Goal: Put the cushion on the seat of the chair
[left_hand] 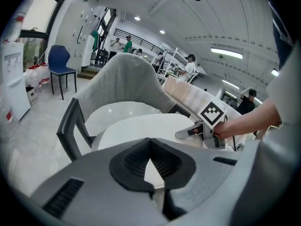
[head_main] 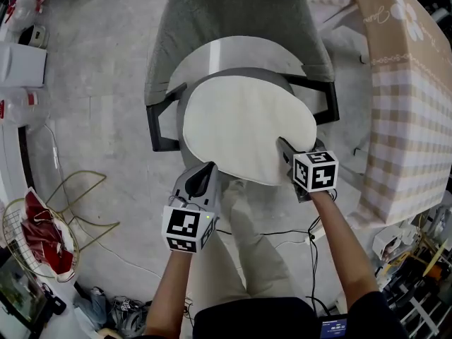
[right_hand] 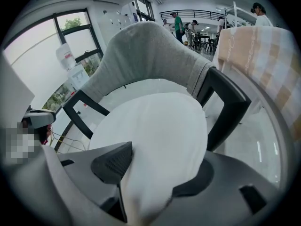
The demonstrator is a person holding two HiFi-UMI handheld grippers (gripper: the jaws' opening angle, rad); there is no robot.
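**Cushion over the seat, both grippers on its near rim**

Left gripper point(head_main: 204, 169): jaws clenched, with a thin bit of white edge pinched between the pads at the near-left rim. Right gripper point(head_main: 284, 147): jaws stand wider, and a thick fold of the cushion point(head_main: 244, 126) fills the gap and touches both pads, so it's grasping too.

The cushion is over the seat point(head_main: 226, 51) of the chair point(head_main: 311, 48), flat face up. Its near rim points toward the person and sits past the seat front. Can't tell whether the far part rests on the seat yet. A crescent of glossy white seat shows bare behind it.

Orientation: oval, long axis across the chair from armrest point(head_main: 154, 122) to armrest, roughly square to the backrest point(head_main: 233, 13).

Risks, my read:
- It's too far forward. If let go here, the near rim overhangs, and the glossy seat could let it slide off the front.
- The grips are uneven. If one side frees first, the cushion pivots about the other and lands skewed.
- The right rim is close to the right armrest and could ride up on it instead of lying flat.

It probably needs a push toward the backrest before release.
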